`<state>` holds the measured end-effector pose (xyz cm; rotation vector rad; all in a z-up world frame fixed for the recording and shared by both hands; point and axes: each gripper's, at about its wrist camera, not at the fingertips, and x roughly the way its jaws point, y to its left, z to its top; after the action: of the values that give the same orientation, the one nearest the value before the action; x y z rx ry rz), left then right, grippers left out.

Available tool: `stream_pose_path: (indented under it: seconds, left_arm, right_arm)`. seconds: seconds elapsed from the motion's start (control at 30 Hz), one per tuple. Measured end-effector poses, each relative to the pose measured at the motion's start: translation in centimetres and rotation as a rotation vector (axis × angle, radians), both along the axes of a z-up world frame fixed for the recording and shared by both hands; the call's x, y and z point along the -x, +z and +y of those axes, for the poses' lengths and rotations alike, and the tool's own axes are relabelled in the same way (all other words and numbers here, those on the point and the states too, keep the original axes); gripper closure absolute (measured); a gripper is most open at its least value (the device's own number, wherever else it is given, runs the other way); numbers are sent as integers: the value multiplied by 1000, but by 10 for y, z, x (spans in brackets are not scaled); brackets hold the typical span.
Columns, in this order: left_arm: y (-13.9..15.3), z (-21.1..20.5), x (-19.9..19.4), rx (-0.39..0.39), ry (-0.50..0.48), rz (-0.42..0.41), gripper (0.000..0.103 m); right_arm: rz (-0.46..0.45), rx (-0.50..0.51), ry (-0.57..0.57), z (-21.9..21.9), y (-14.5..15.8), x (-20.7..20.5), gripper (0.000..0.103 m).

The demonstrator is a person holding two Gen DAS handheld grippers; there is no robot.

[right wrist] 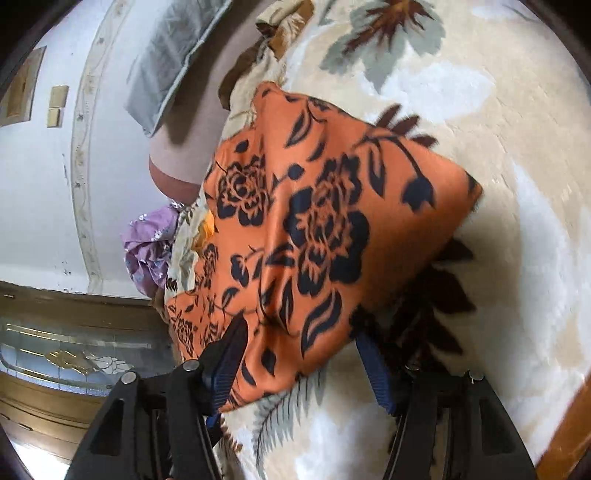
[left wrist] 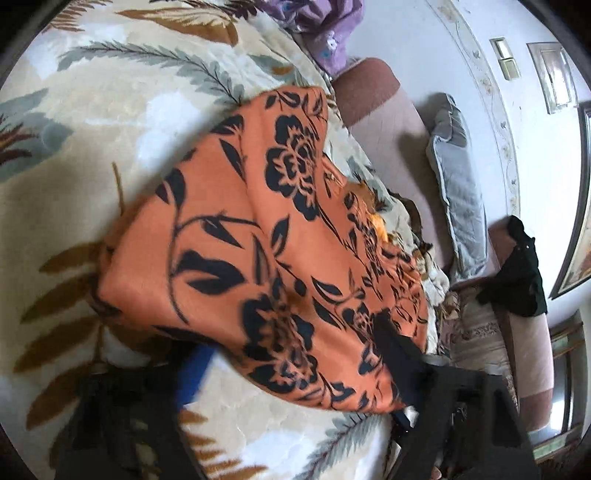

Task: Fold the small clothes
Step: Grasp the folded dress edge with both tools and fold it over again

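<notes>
The right hand-held gripper [right wrist: 299, 354] stands spread wide, its fingers either side of the orange flowered cloth [right wrist: 314, 236] on the leaf-patterned blanket [right wrist: 517, 147]. The left hand-held gripper [left wrist: 291, 373] is likewise spread, the same cloth's edge draped over it.

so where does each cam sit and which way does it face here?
Left wrist: on the left gripper, looking along its jaws onto the orange black-flowered cloth on the cream leaf-patterned blanket; jaws spread wide.
Right wrist: on the right gripper, facing the same cloth; jaws spread either side of the cloth edge.
Shared: cloth, blanket, grey cushion, crumpled purple fabric.
</notes>
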<state>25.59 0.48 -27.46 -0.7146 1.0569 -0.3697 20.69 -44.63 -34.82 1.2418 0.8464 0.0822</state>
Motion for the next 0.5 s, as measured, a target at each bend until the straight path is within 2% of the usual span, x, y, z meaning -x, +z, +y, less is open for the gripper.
stream_pose_path:
  seconds: [0.03, 0.07, 0.1, 0.13, 0.27, 0.3, 0.33, 0.4, 0.5]
  left_arm:
    - [-1, 0, -1, -10, 11, -5, 47]
    - [-3, -1, -6, -20, 19, -7, 59]
    - [-4, 0, -6, -31, 25, -12, 65]
    - [-4, 0, -6, -35, 29, -20, 65]
    - [-5, -5, -8, -84, 15, -27, 65]
    - [-8, -5, -9, -91, 15, -20, 61]
    - [-10, -4, -9, -81, 18, -18, 60]
    - [-10, -3, -9, -59, 29, -25, 50]
    - [-9, -9, -12, -66, 24, -44, 50]
  right_arm:
    - [-15, 3, -12, -1, 0, -1, 38]
    - [-33, 0, -34, -3, 0, -2, 38]
    - [-47, -5, -53, -6, 0, 0, 38]
    - [-66, -6, -67, -8, 0, 0, 39]
    - [-132, 29, -91, -9, 4, -1, 39]
    - [-144, 47, -88, -8, 5, -2, 39]
    - [-145, 71, -80, -7, 5, -5, 39]
    - [-136, 112, -68, -5, 7, -11, 39]
    - [-124, 157, -51, -2, 9, -17, 40]
